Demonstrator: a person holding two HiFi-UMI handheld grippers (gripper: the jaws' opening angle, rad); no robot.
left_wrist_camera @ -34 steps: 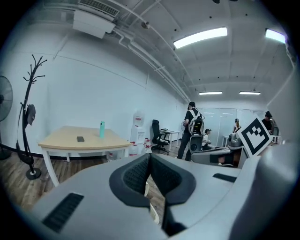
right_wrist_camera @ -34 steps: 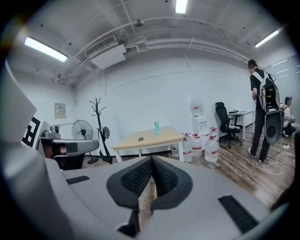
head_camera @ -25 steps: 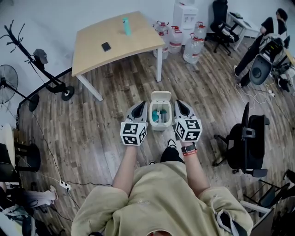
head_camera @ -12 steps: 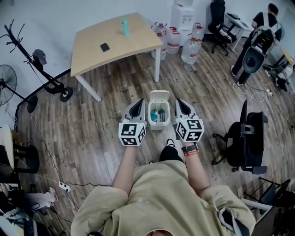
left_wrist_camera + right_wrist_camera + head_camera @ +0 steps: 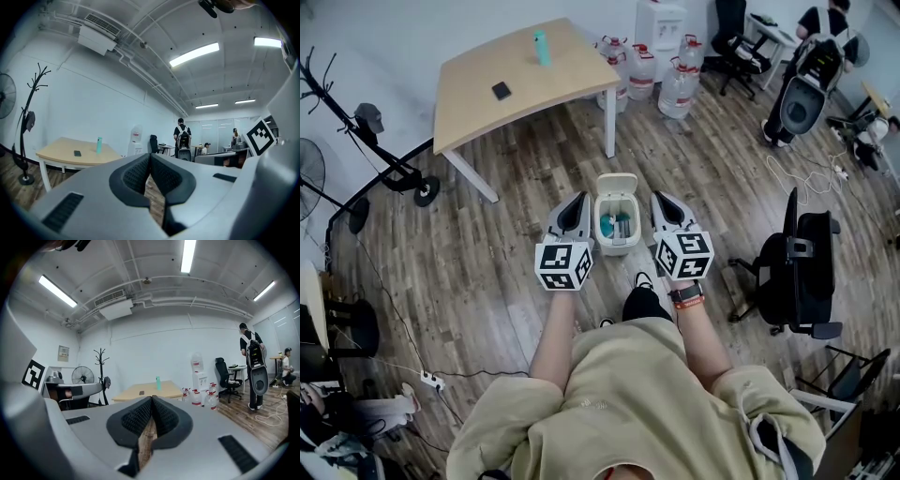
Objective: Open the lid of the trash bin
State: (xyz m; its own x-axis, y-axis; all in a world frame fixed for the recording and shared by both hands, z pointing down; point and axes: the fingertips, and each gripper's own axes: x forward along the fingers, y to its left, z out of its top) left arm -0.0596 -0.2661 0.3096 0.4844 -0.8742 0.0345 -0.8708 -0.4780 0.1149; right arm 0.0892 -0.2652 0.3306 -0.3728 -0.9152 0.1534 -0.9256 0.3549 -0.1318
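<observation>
White trash bin [image 5: 616,247], pale tan table [image 5: 487,56], brown wood-grain floor [image 5: 487,272].

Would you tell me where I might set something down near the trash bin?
Bare floor lies between the trash bin and the table, and left of the left gripper. Crowded right of the right gripper, by the office chair, and around the water jugs.

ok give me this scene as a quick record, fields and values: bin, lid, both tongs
bin: white trash bin on the wood floor, between the two grippers
lid: lid already up, tilted back
inside: teal item, kind unclear
left: left tongs shut, empty, at the bin's left side
right: right tongs shut, empty, at the bin's right side
contact with bin: cannot tell
</observation>
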